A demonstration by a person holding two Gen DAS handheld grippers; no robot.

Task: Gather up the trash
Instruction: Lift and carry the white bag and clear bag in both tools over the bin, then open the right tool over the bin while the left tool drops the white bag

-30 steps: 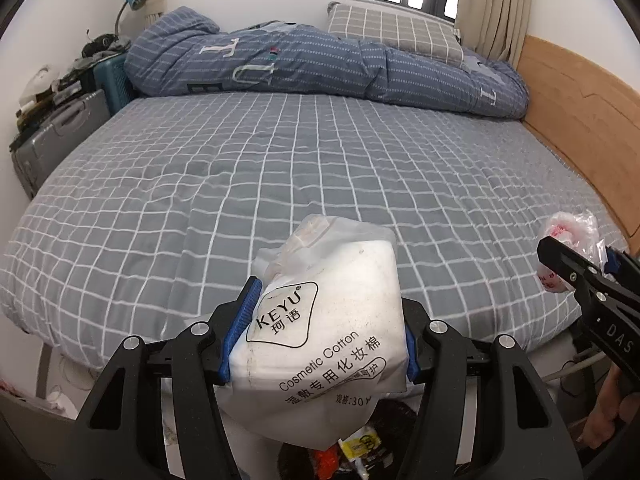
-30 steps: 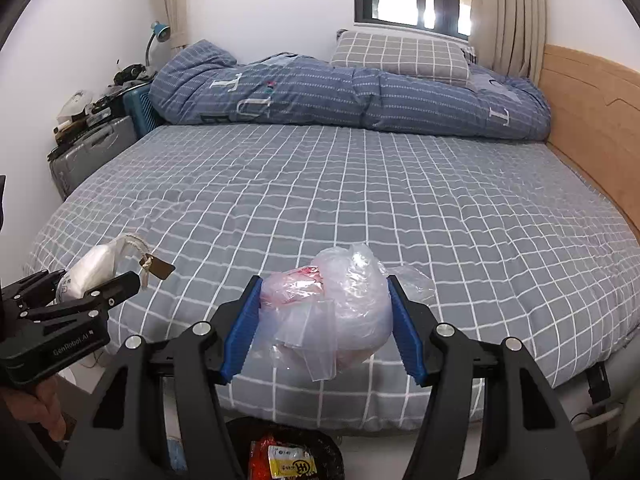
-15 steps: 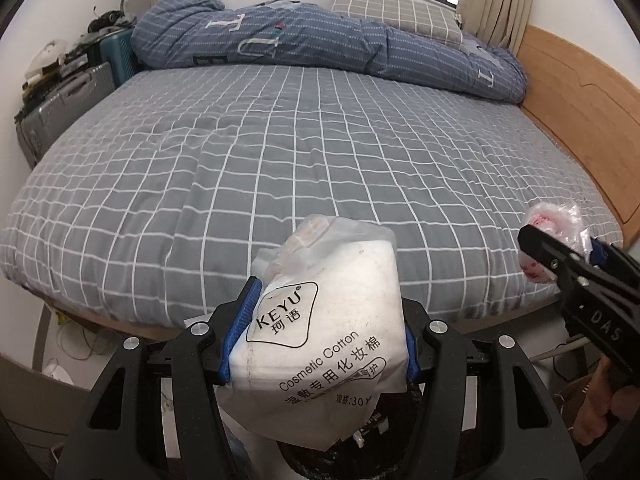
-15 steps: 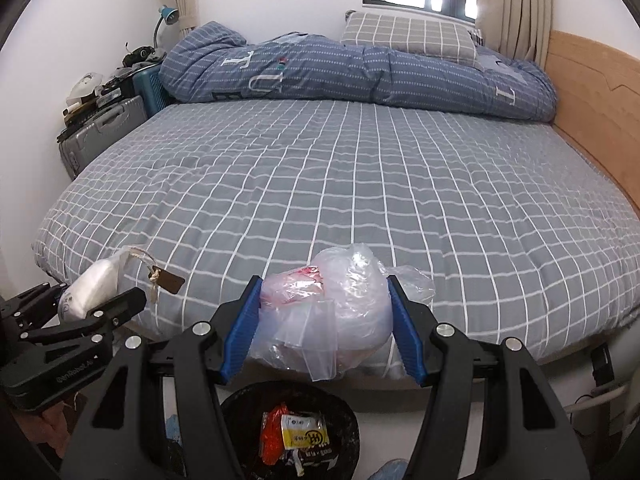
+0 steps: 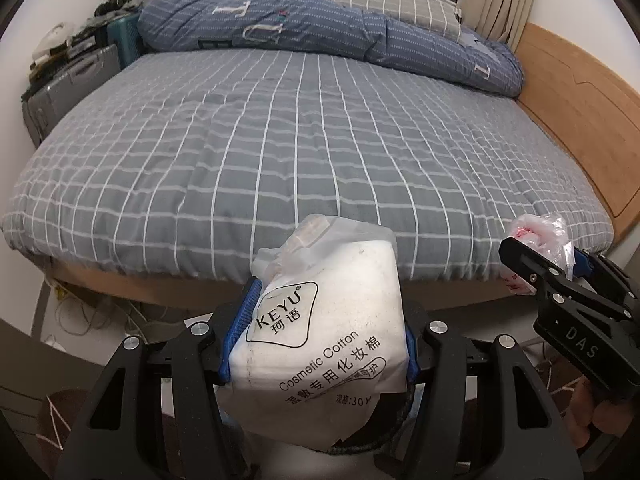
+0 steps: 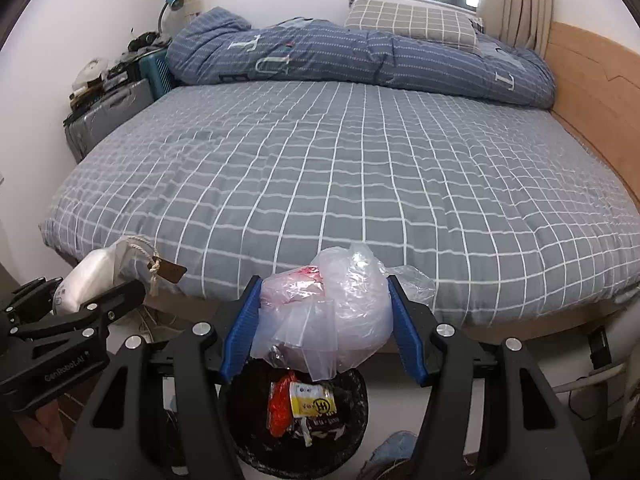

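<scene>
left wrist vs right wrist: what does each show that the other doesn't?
Left wrist only: the printed face of the cotton pad bag, clamped in the left claw.
Right wrist only: the trash bin on the floor with wrappers inside, directly below the crumpled plastic bag held by the right claw.
Both: the grey checked bed, the folded blue duvet, and each other's claw with its load.

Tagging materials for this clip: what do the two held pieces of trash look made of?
Cotton pad pack: soft matte white plastic film, seemingly; printed label, creases.
Crumpled bag: thin glossy clear plastic, see-through, with something pink inside.
</scene>
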